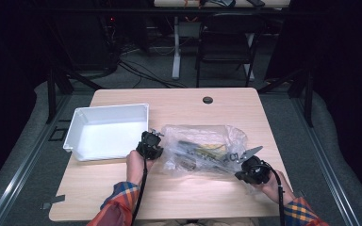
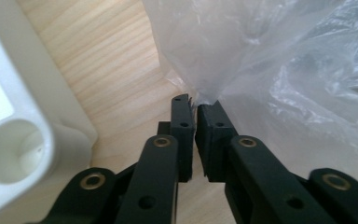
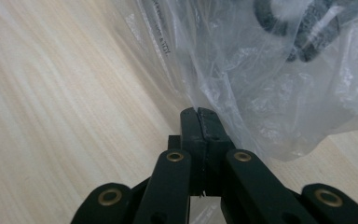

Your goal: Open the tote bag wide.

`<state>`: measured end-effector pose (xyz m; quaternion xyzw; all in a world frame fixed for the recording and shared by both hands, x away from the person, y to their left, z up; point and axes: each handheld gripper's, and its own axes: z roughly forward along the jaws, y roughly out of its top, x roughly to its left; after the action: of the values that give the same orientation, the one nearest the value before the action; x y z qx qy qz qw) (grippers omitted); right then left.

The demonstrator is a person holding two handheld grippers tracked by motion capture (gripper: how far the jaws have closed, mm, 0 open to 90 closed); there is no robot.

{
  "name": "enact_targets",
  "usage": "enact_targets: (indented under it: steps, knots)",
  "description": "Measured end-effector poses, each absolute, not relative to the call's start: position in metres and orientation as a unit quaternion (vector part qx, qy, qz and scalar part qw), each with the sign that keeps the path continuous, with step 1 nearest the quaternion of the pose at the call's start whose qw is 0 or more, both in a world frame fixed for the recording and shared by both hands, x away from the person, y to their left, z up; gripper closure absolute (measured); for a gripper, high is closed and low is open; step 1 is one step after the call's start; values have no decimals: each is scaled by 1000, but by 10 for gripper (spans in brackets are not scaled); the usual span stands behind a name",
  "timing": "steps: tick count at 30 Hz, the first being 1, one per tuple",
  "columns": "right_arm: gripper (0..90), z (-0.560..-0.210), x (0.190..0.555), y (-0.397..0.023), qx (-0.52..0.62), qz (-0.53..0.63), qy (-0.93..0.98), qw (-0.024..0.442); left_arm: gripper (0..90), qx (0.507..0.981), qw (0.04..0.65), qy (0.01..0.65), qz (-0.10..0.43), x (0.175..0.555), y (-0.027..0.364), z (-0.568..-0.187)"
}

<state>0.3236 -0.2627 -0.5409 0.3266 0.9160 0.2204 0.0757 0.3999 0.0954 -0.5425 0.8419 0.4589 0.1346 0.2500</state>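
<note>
While both grippers pinch it, the plastic bag (image 1: 202,148) lies on the table (image 1: 179,106) between them.
Left gripper (image 2: 196,106) clamps a gathered bag corner at its fingertips; right gripper (image 3: 199,112) is closed on the bag's edge. White tray (image 1: 108,132) sits just beside the left fingers.

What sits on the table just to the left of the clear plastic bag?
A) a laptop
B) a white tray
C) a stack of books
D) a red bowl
B: a white tray lies on the wooden table beside the clear plastic bag, which both tools pinch at its edges.
</note>
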Motion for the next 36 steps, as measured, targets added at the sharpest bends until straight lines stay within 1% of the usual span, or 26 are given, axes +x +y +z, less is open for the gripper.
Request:
enact_targets:
  steps: [1, 3, 4, 6, 7, 9, 10, 12, 15, 16, 18, 20, 23, 25, 26, 28, 30, 31, 32, 34, 36]
  knots:
    - [888, -539, 323, -262, 325, 227, 915, 77, 800, 841, 256, 458, 132, 399, 96, -540]
    - [791, -533, 321, -261, 316, 247, 912, 82, 734, 839, 271, 454, 131, 396, 97, -529]
    - [766, -528, 319, -260, 312, 260, 910, 79, 702, 839, 275, 450, 131, 395, 98, -524]
    - [696, -518, 315, -258, 302, 277, 908, 85, 593, 836, 283, 449, 135, 390, 100, -512]
    - [673, -514, 313, -257, 299, 285, 906, 87, 559, 836, 286, 447, 142, 388, 101, -507]
    - [615, -506, 310, -255, 290, 302, 902, 103, 481, 834, 293, 445, 145, 383, 103, -498]
    - [606, -501, 308, -254, 287, 314, 899, 109, 458, 833, 299, 440, 151, 380, 104, -492]
    - [561, -493, 306, -251, 286, 331, 889, 135, 416, 833, 306, 435, 152, 376, 104, -484]
    - [548, -485, 307, -246, 287, 343, 877, 177, 363, 842, 312, 414, 153, 369, 98, -477]
    - [546, -484, 307, -246, 286, 343, 875, 186, 346, 849, 312, 402, 146, 366, 93, -476]
    - [551, -482, 308, -245, 286, 348, 868, 207, 316, 860, 301, 386, 143, 364, 85, -478]
    - [552, -480, 307, -247, 287, 355, 863, 216, 295, 873, 280, 371, 146, 364, 76, -484]
    - [552, -475, 305, -251, 286, 367, 855, 231, 298, 889, 249, 356, 146, 366, 67, -496]
    - [552, -470, 302, -253, 284, 374, 847, 249, 354, 893, 238, 349, 154, 367, 64, -502]
    - [548, -468, 301, -255, 283, 379, 844, 253, 394, 896, 229, 346, 159, 367, 62, -505]
    - [518, -466, 304, -256, 295, 368, 843, 259, 515, 900, 216, 339, 168, 369, 60, -510]
    - [483, -468, 309, -258, 305, 356, 843, 264, 606, 901, 212, 338, 171, 371, 59, -513]
    - [465, -470, 312, -258, 313, 348, 844, 262, 638, 900, 213, 339, 173, 372, 58, -516]
    - [464, -472, 316, -259, 319, 345, 845, 257, 667, 901, 212, 339, 168, 373, 59, -517]
    - [422, -478, 325, -261, 334, 325, 855, 228, 709, 900, 213, 342, 168, 374, 60, -519]
    - [421, -485, 332, -264, 340, 332, 860, 184, 768, 897, 221, 346, 165, 375, 61, -519]
